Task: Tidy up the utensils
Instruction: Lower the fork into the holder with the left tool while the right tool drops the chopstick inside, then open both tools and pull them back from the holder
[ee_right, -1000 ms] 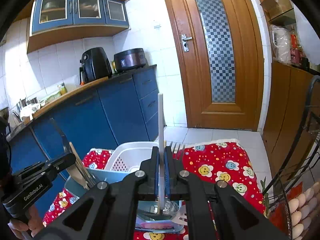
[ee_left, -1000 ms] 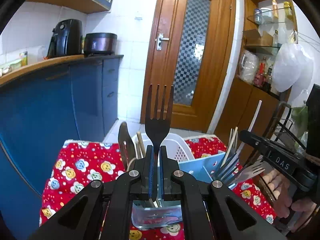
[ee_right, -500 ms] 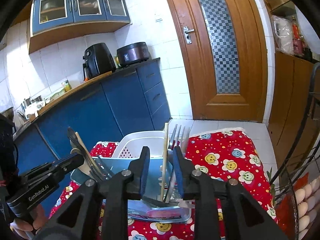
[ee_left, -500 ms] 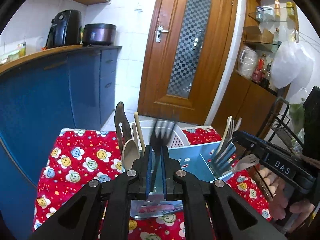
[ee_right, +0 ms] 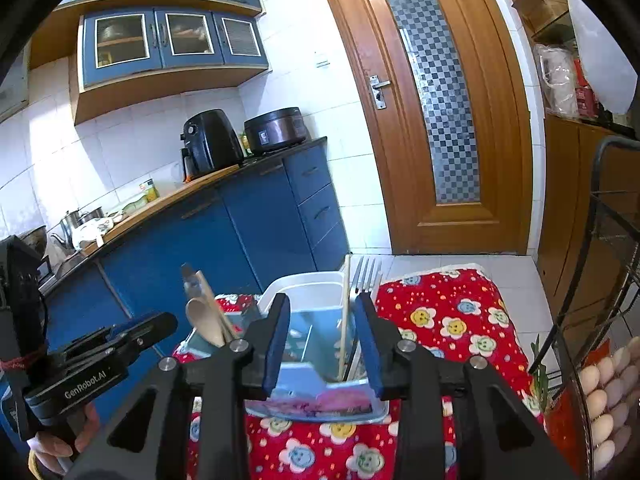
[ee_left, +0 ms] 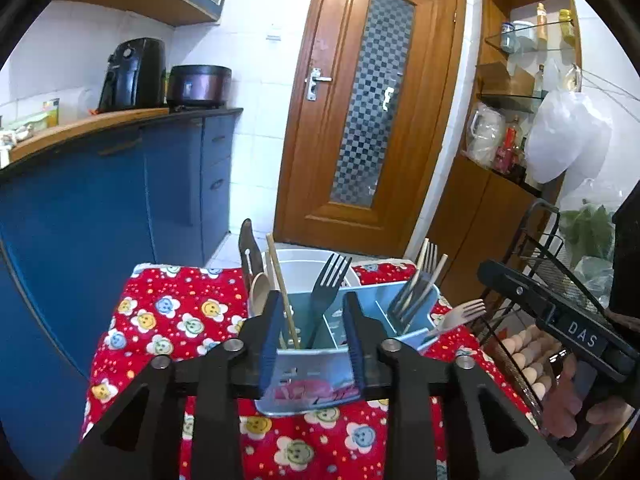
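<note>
The lower ends of all the utensils are hidden inside the blue caddy [ee_left: 404, 304], and its near wall is partly covered by both grippers' own fingers, so which compartment each piece sits in is hard to make out. The caddy stands on the red flowered cloth [ee_left: 168, 316] over the counter, with a white basket [ee_left: 296, 268] behind it.

Between and beyond the left gripper's [ee_left: 312, 340] fingers, the black fork [ee_left: 326, 292] stands nearly upright, tines up, leaning slightly right. Just left of it a thin wooden chopstick [ee_left: 282, 284] tilts up and to the left, beside a wooden spoon [ee_left: 258, 290], bowl up. To the right of the fingers, silver forks [ee_left: 414, 292] lean up and right.

In the right wrist view, a pale stick [ee_right: 344, 320], probably another chopstick, stands upright near the right finger of the right gripper [ee_right: 322, 340].

Both grippers' fingers have just been opening and now stand apart, released; the utensils sit between them untouched.
</note>
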### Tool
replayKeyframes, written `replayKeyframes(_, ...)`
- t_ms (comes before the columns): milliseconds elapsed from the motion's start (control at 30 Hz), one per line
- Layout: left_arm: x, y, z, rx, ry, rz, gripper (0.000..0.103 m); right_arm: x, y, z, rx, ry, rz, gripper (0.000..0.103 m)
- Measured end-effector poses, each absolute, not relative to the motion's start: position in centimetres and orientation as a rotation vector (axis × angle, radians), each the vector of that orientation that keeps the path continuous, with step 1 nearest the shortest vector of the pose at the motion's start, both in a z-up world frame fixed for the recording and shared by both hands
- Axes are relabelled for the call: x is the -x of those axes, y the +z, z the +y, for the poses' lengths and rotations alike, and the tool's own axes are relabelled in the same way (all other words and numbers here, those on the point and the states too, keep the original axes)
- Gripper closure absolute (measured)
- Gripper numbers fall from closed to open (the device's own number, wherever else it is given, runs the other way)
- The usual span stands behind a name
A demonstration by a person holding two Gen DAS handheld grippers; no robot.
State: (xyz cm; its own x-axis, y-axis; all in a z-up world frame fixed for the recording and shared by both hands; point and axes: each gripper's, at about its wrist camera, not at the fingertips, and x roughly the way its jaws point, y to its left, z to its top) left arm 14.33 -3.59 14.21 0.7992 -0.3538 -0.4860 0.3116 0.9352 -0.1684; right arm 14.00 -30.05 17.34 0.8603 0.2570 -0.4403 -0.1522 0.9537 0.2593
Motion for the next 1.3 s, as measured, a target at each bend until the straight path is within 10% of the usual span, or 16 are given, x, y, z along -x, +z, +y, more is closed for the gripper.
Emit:
replayKeyframes(433,-8.2,13.3,-2.2,0.069,-0.287,0.525,0.044,-7.6,14.9,-28.1,-0.195,0.24,0.525,0.043)
replayKeyframes(1300,-2.7,7.1,-1.6,0.049,-0.205,0.542,0.042,-1.7,8.5,-27.1,-0.138,0.171,0.519,0.021)
